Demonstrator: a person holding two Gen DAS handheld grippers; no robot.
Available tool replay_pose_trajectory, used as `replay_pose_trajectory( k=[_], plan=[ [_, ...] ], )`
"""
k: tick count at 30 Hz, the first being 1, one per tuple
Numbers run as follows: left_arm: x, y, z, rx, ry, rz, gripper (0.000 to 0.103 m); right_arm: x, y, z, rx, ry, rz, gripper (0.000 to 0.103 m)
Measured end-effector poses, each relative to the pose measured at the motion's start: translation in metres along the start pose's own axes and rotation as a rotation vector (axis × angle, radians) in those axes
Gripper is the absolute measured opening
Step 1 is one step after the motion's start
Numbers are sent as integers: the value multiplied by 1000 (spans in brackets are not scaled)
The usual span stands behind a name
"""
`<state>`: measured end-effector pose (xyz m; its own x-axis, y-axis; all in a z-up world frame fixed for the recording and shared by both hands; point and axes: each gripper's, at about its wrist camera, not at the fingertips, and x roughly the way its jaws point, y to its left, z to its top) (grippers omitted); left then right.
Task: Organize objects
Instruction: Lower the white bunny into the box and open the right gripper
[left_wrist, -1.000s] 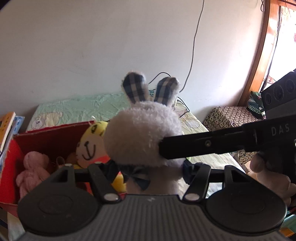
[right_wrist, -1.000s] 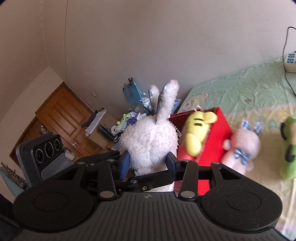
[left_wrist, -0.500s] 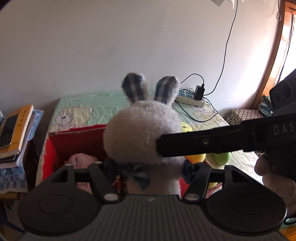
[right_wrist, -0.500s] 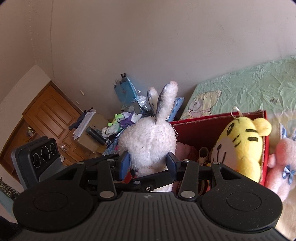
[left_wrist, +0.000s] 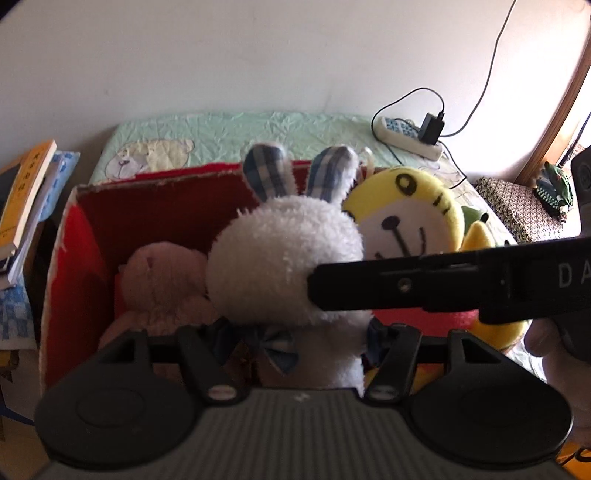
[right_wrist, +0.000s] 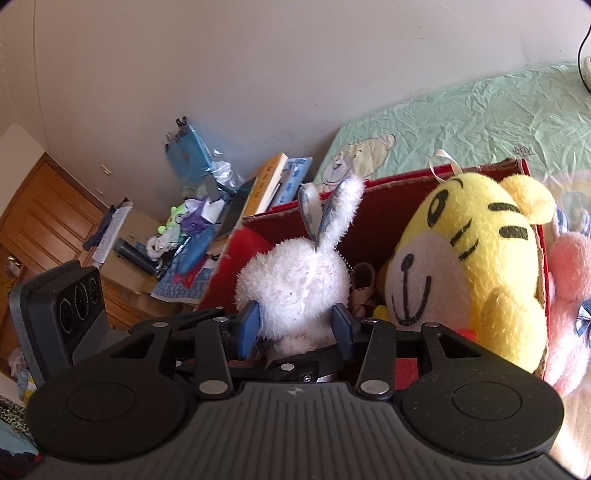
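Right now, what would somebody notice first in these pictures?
The fluffy white plush bunny with checked blue ears, held up between both grippers' jaws over the red cardboard box. Next, the big yellow striped tiger plush leaning in the box's right side, and a pale pink plush toy lying inside.

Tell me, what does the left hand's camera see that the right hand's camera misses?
Only the left wrist view shows the power strip with its charger on the bed, a pink plush lying inside the box, and the right gripper's finger pressing the rabbit's head.

Only the right wrist view shows the wooden door, the cluttered side table, and another pink plush outside the box.

Both show the white rabbit gripped by both grippers, the yellow tiger, the red box and the green bed sheet.
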<state>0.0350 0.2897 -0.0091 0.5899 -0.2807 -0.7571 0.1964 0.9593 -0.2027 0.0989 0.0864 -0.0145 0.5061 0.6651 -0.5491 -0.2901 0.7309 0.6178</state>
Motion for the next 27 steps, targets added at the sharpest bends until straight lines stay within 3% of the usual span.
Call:
replay_pose_trajectory(
  k=[9, 14, 27],
  plan=[
    [16, 1, 1, 17, 67, 44, 66, 16, 5, 1, -31, 12, -81, 43],
    [22, -1, 6, 20, 114, 82, 70, 22, 6, 1, -50, 29, -181, 29],
    [31, -7, 9, 86, 142, 117, 75, 28, 6, 2, -38, 15, -202, 28]
  ],
)
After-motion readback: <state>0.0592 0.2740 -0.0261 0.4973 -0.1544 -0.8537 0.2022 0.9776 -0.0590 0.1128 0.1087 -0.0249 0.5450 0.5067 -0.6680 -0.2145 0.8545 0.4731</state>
